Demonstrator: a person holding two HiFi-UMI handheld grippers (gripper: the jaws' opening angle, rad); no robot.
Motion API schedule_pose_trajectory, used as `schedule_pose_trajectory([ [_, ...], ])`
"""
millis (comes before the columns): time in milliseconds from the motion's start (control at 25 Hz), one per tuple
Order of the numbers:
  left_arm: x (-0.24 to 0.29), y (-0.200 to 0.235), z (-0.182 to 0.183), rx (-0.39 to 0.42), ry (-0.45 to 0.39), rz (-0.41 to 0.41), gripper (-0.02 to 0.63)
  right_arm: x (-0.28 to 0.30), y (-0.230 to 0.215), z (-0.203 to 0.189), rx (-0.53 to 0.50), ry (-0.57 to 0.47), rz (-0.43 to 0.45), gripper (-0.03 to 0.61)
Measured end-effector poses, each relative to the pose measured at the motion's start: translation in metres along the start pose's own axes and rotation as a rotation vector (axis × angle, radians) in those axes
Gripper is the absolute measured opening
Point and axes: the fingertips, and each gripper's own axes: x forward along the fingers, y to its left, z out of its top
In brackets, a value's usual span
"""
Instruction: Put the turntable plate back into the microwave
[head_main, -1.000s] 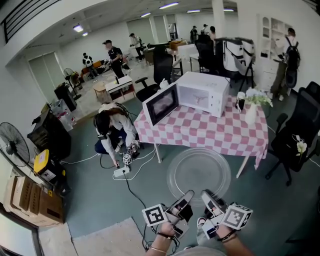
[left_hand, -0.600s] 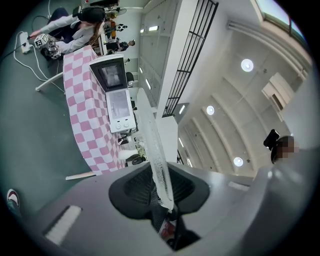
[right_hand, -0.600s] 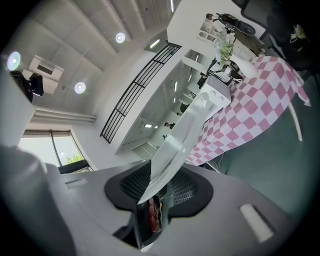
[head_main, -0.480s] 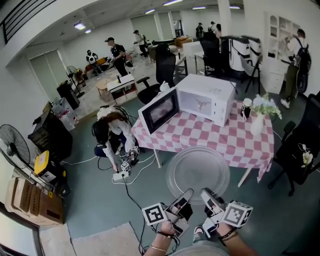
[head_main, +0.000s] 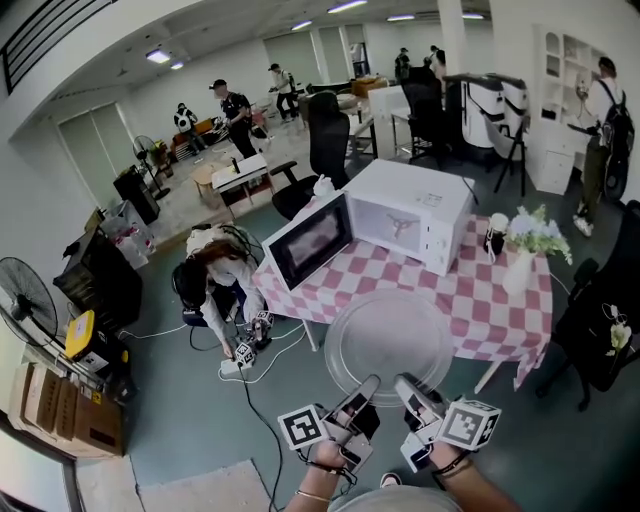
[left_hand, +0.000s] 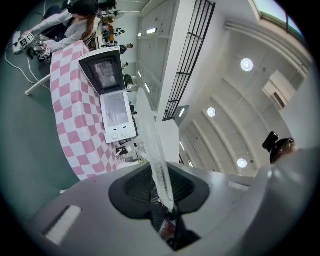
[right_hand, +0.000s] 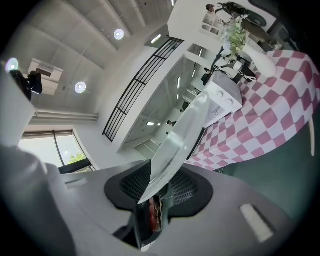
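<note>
Right now your left gripper (head_main: 362, 392) and right gripper (head_main: 408, 388) each have their fingers clenched on the near rim of the glass plate (head_main: 390, 335), held flat in the air before you. Beyond it the microwave (head_main: 410, 215) stands, door open, on the checkered counter (head_main: 495, 300).

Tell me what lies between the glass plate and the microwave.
In the head view, only a bare stretch of pink-and-white checked tablecloth separates the clear round glass turntable plate from the white microwave with its door open.
</note>
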Motion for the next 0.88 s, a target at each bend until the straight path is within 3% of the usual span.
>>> schedule_pose_trajectory([
  [120, 0.015, 0.006, 0.011, 0.021, -0.002, -0.006, 0.063, 0.013, -0.003, 0.016, -0.009, -0.011, 0.035, 0.098],
  [560, 0.058, 0.037, 0.045, -0.003, 0.015, -0.007, 0.063, 0.054, -0.035, 0.048, -0.006, -0.027, 0.021, 0.099],
  [880, 0.097, 0.063, 0.109, -0.031, 0.064, -0.023, 0.064, 0.121, -0.054, 0.082, -0.013, -0.063, 0.000, 0.098],
])
